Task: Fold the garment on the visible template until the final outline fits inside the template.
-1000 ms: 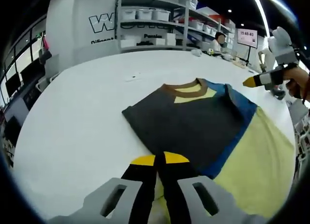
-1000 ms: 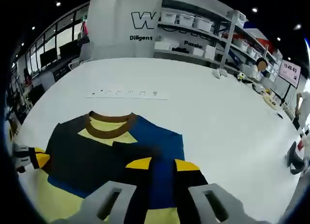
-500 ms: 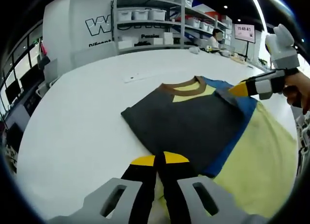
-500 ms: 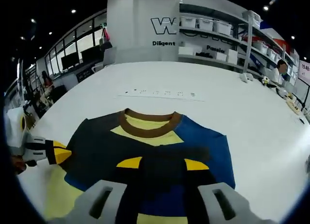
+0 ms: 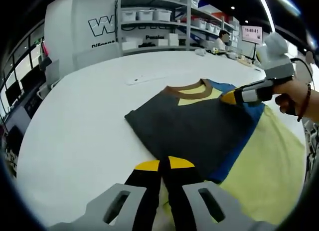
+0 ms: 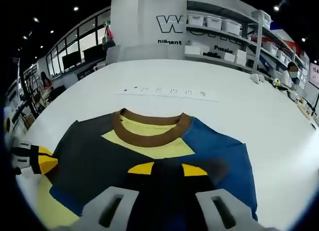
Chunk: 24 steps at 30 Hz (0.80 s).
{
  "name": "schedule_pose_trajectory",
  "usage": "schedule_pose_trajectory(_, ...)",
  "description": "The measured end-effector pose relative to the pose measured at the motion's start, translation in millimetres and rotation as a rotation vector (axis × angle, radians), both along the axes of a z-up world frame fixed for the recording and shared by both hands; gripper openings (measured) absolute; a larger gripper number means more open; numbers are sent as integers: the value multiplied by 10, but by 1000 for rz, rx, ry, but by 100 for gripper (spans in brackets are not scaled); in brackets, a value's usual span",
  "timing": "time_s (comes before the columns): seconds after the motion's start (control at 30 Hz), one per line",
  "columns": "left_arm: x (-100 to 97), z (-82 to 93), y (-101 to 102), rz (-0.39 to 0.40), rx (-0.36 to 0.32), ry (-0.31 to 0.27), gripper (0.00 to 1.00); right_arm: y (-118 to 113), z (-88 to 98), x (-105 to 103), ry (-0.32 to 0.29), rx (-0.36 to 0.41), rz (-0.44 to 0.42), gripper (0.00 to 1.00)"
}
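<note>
**Folding a colour-block shirt on the table**

Lying across the centre of the white round table (image 5: 75, 121), the dark grey, blue and pale yellow T-shirt with a brown collar (image 5: 199, 126) is partly folded. The left hand-held gripper (image 5: 164, 164), jaws nearly together, sits at its lower hem. The right hand-held gripper (image 6: 162, 168), jaws narrowly parted, rests over the blue sleeve.

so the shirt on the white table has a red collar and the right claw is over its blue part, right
Not quite: the collar is brown, not red, as the right gripper view shows. The rest holds: the shirt lies on the white table, and the right claw is over its blue part.
</note>
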State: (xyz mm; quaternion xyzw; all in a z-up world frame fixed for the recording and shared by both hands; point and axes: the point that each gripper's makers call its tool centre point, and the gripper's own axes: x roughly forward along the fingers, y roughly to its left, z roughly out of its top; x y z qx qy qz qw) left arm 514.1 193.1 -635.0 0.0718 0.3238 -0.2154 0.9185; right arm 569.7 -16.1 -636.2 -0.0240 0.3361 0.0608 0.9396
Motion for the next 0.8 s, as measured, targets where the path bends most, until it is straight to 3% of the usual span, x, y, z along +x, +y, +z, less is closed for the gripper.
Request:
schedule_pose_trajectory(0.2, 6, 0, -4, -8, 12, -6, 2, -29, 13, 11, -10, -16, -27, 0)
schedule_pose_trajectory(0.5, 4, -2, -3, -5, 8, -4, 2, -132, 139, -55, -30, 22, -78, 0)
schedule_pose_trajectory(0.67, 3, -1, -3, -5, 8, -6, 2, -257, 241, -182, -42, 41, -119, 0)
schedule_pose_trajectory(0.8, 7, -1, 7, -6, -15, 0, 2, -461, 263, -402, -41, 28, -172, 0)
